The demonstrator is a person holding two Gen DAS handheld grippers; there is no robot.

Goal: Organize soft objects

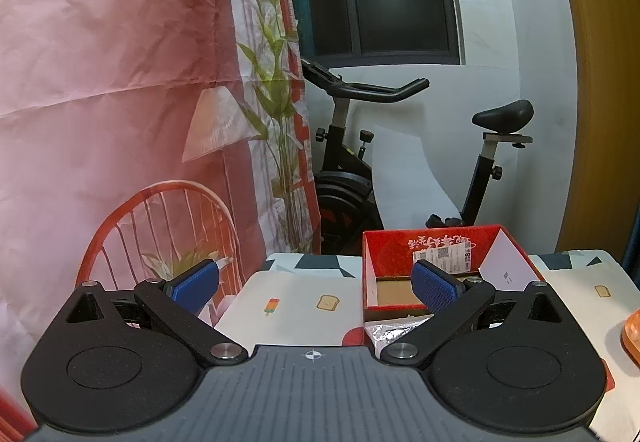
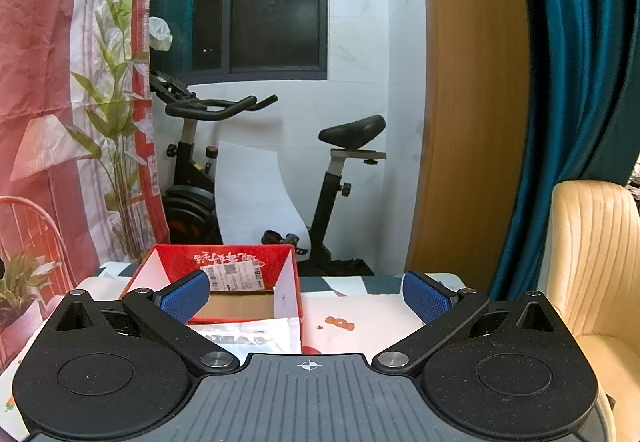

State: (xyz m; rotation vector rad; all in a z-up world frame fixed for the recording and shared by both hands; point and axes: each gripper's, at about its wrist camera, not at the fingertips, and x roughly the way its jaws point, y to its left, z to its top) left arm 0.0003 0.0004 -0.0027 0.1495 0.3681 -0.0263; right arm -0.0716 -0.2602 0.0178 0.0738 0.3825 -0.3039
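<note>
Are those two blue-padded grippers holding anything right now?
No. The left gripper and the right gripper are both open, with nothing between their blue pads; the red cardboard box sits beyond them.

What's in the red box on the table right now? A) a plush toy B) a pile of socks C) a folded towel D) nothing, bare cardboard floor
D: in both wrist views the red box shows only its brown cardboard floor; both claws, left claw and right claw, are open and hold nothing.
</note>
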